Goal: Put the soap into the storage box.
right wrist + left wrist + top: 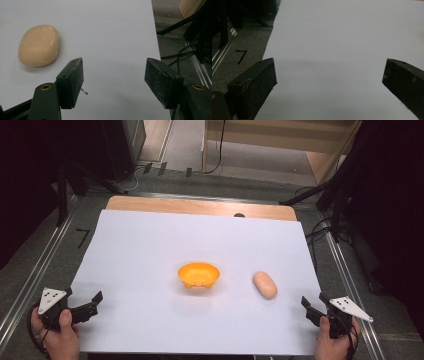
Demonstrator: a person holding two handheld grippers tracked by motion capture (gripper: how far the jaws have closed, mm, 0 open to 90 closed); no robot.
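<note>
An orange bowl (199, 275) stands near the middle of the white sheet (150, 245). To its right lies a tan, rounded bun-like lump (264, 284). My left gripper (93, 303) rests at the sheet's near left corner, held by a hand. Its jaws are wide open over bare sheet (329, 37) in the left gripper view (329, 72). My right gripper (313, 303) sits at the near right corner, just right of and nearer than the lump. Its jaws (113, 75) stand apart with nothing between them, and the lump (39, 45) lies ahead to their left.
The sheet covers a wooden table (200, 206). Metal rails (35, 270) run along both sides on grey floor. Black stand legs (310, 195) and cables (320, 232) lie past the right far corner. A black "7" mark (241, 55) is on the floor at the left.
</note>
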